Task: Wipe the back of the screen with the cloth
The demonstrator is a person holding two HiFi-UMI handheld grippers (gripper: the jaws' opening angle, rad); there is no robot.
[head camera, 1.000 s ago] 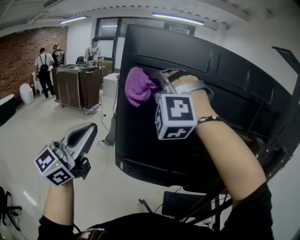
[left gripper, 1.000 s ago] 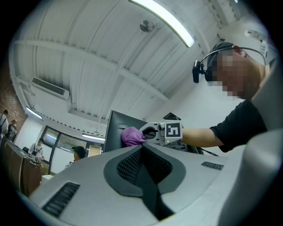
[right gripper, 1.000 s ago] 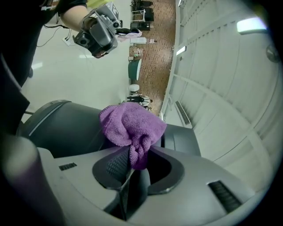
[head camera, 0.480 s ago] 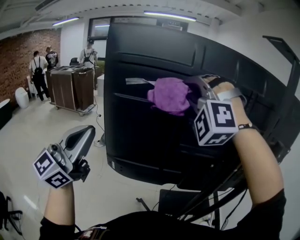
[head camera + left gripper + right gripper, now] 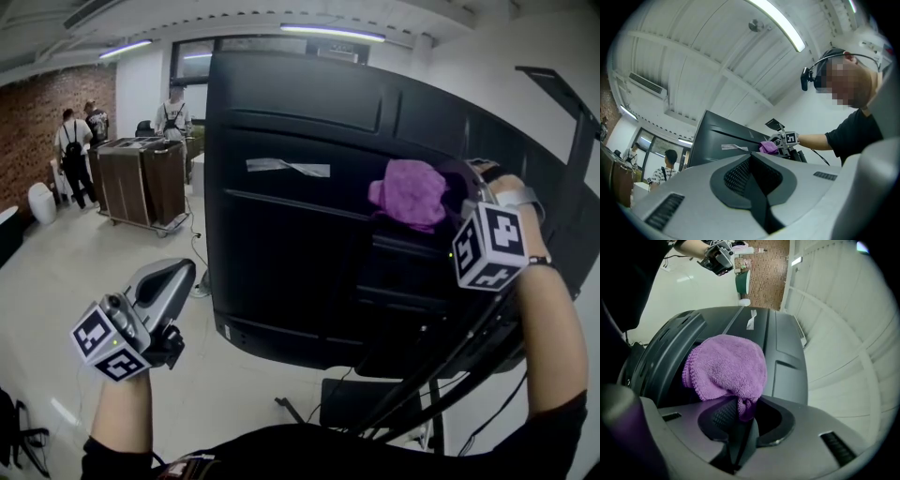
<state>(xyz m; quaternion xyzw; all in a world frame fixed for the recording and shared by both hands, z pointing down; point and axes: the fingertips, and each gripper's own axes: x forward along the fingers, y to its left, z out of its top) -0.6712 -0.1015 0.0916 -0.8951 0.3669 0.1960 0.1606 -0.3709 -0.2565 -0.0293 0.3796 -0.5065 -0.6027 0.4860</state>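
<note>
right gripper: your right gripper was clamped on a pinch of the cloth. The right gripper view showed the jaws together with purple fabric caught between them.
cloth: it was bunched in a wad just ahead of the jaws. It looked pressed flat-on against the back of the screen, though you couldn't confirm contact pressure from these views.
contact zone: this was the upper part of the back panel, at the raised centre section. The stand ran down below your right gripper.
left gripper: your left gripper was closed on nothing. It was held low, well apart from the screen and out to the left of the right one, over the floor.
tape strip: the tape strip was stuck on the panel to the left of the cloth, at about the same height.
done so far: my read was mid-wipe, with the cloth on the panel in the upper band. No smear or dust line showed, so you couldn't tell which areas were covered.
left to do: probably the lower panel below your right gripper and the far-left edge beyond the tape. That was a judgement only.
background: a cart with people beside it stood far off to the left, not involved.
</note>
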